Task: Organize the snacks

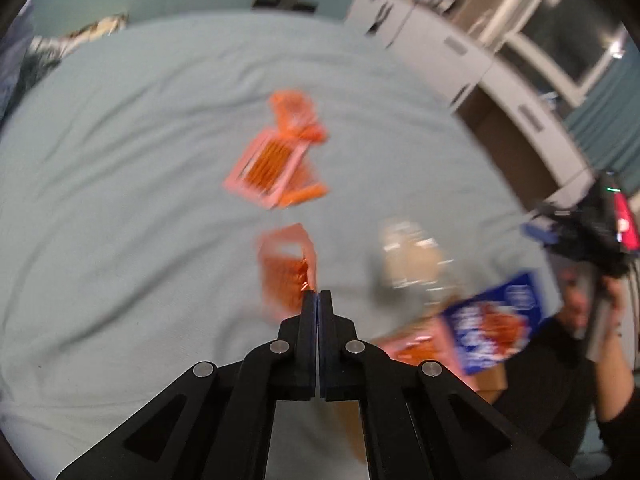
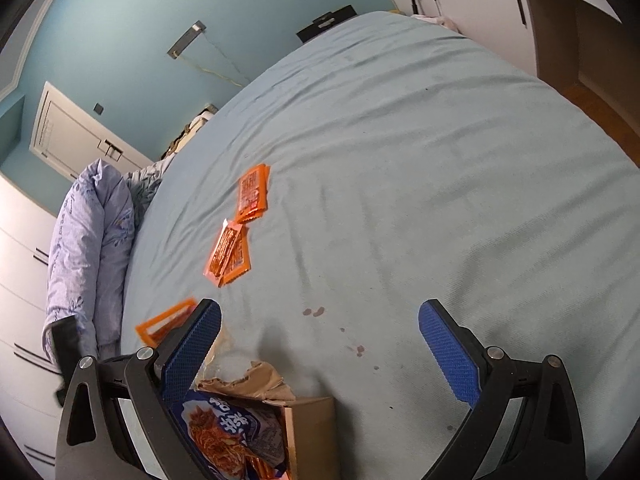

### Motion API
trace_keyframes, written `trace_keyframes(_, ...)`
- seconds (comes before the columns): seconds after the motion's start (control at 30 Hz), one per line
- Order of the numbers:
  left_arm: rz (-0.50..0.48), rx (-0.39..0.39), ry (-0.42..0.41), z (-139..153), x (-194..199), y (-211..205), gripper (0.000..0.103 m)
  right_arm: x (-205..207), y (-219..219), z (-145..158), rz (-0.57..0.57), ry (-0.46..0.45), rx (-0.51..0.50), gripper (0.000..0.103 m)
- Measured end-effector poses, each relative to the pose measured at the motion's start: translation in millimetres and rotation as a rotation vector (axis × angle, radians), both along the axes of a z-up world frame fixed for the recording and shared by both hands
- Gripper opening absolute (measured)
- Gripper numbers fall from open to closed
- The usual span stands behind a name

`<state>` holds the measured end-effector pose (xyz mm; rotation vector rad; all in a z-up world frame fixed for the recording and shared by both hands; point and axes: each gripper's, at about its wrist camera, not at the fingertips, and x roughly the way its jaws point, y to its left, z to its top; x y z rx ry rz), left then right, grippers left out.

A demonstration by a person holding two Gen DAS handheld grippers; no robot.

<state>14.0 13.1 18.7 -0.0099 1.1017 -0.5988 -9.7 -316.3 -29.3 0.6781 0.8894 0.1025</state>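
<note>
The right gripper hangs over the pale blue bed, its blue-padded fingers spread wide with nothing between them. Below the left finger sits a cardboard box holding a blue snack bag. Orange packets lie scattered further up the sheet, beside a folded floral quilt.

Blue wall, white door, wood floor, bed w/ teal sheet.

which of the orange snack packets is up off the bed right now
The orange packet pinched in the shut left claw. The other orange packets lie flat farther up the bed.
</note>
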Motion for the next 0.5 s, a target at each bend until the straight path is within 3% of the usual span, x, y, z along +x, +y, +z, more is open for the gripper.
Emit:
trace_keyframes(0.13,-0.070,-0.058,-0.072,32,-38,-23,0.000,-1,-2,2,-0.005,-0.003,0.006,0.100)
trace_keyframes(0.33,-0.103,-0.052,-0.125,43,-56,-23,0.000,0,2,4,0.012,0.001,-0.018,0.100)
trace_keyframes(0.5,-0.126,-0.153,-0.133,64,-60,-17,0.000,6,7,6,0.044,0.001,-0.021,0.100)
